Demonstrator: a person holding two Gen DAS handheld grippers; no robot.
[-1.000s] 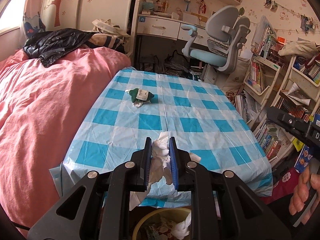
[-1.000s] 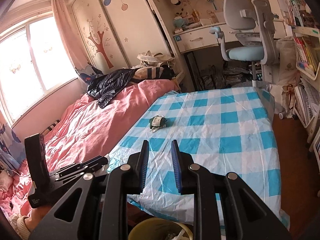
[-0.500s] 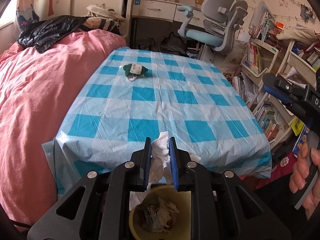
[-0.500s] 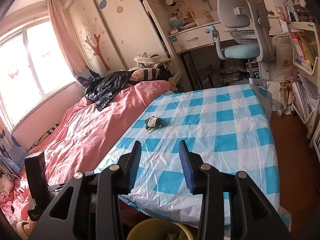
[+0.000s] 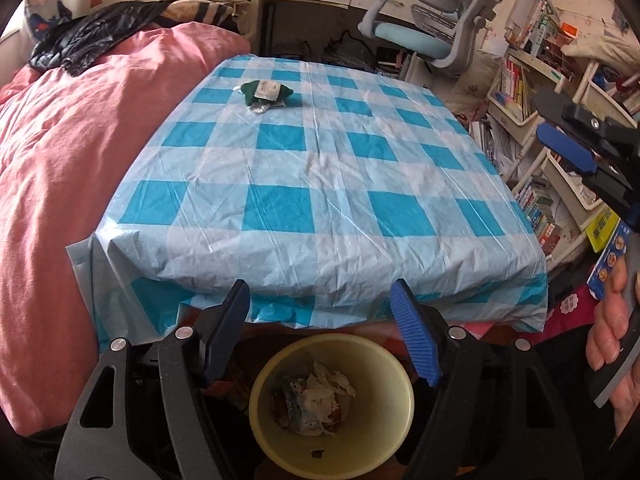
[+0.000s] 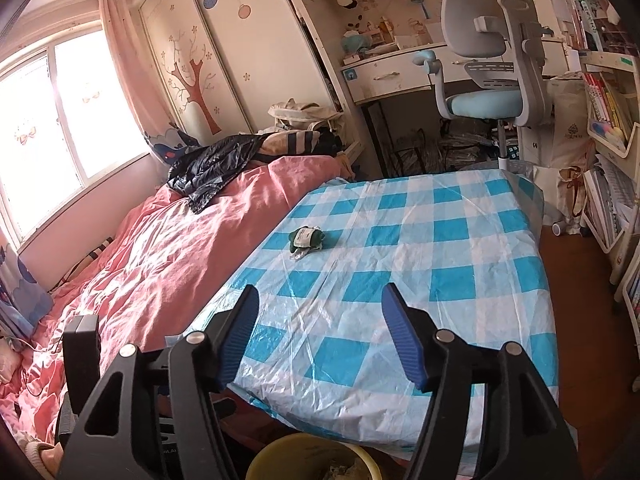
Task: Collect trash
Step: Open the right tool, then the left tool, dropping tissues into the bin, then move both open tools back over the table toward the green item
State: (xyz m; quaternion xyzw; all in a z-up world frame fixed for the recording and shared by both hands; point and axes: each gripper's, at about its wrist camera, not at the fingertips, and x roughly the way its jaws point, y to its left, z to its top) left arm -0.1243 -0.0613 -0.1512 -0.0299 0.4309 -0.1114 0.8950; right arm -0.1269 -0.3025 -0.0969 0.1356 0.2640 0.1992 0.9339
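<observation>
The white tissue has dropped from the left gripper (image 5: 320, 320), jaws opening and empty, into the yellow bin (image 5: 332, 404). The right gripper (image 6: 318, 330) is also opening, empty. The crumpled green wrapper (image 6: 306, 239) on the table (image 6: 460, 264) looks light and soft; pinch its bunched middle.

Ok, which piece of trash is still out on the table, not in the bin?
The green crumpled wrapper, alone on the checked tablecloth; the white tissue and other scraps lie inside the yellow bin.

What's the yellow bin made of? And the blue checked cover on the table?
The yellow bin looks like plastic: smooth, evenly coloured walls with a thin rim. The blue checked cover seems thin plastic sheeting: it is shiny and crinkled with sharp creases.
</observation>
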